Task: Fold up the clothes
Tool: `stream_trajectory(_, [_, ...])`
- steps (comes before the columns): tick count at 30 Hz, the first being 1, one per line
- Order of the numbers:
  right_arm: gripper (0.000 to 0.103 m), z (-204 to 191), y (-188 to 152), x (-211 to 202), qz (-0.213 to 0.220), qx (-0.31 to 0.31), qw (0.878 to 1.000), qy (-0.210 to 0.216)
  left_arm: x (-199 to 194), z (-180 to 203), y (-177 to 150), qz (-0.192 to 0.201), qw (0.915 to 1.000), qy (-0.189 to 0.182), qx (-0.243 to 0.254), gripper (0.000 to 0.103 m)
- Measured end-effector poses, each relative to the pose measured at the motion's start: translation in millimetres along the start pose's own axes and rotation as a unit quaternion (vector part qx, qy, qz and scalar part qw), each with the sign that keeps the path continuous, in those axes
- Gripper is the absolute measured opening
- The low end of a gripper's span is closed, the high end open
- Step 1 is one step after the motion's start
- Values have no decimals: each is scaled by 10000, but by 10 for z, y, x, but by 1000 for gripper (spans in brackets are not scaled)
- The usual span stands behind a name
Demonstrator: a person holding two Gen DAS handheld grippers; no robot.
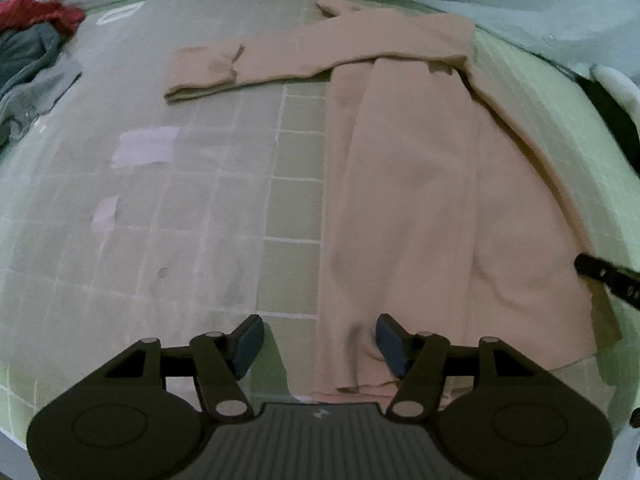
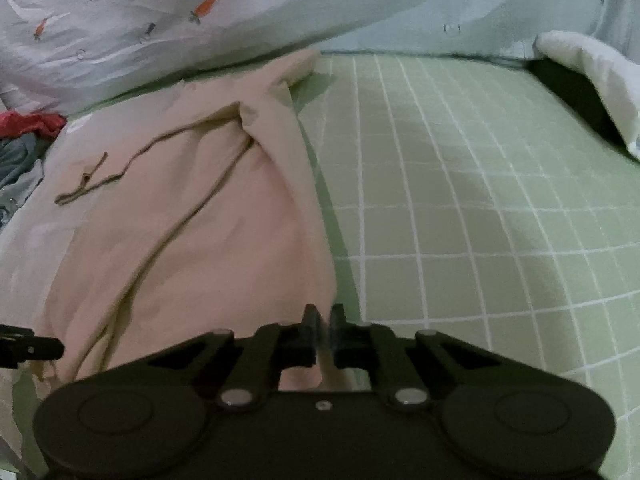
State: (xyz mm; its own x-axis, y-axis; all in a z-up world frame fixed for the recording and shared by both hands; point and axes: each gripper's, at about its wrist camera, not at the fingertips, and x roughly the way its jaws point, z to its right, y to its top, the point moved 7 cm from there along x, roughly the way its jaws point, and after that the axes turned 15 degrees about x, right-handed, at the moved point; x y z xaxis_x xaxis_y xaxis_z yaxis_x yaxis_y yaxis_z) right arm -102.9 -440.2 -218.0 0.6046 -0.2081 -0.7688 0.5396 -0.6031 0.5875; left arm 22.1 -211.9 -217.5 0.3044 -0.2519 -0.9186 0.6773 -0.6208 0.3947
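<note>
A beige long-sleeved garment [image 1: 404, 184] lies on the green checked bed sheet [image 1: 224, 208], its body folded lengthwise and one sleeve [image 1: 248, 64] stretched out to the left. My left gripper [image 1: 318, 344] is open, its jaws straddling the garment's near left edge at the hem. In the right wrist view the same garment [image 2: 192, 216] fills the left half. My right gripper [image 2: 325, 322] is shut at the garment's near right edge, and the beige cloth appears pinched between its fingers. The right gripper's tip [image 1: 600, 276] shows at the right edge of the left wrist view.
A heap of red and grey clothes [image 1: 32, 52] lies at the far left. A pale quilt [image 2: 160, 28] runs along the far side of the bed. A white pillow [image 2: 592, 76] sits at the far right. Bare checked sheet [image 2: 480, 200] lies right of the garment.
</note>
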Motion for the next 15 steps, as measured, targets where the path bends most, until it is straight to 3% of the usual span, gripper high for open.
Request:
stream_trajectory(7, [3,-283,46,-329,357,-236,9987,269,7,16,-14,69,9997,-98,200,68])
stream_trajectory(11, [3,-557,75,-430,391,-314,9968,629,15,42,-24,103,9991,-131,386,71])
stream_trajectory(15, [3,-815,88,-472,237,97,9924,1205,20,50,-48,163,9982,-204,537,73])
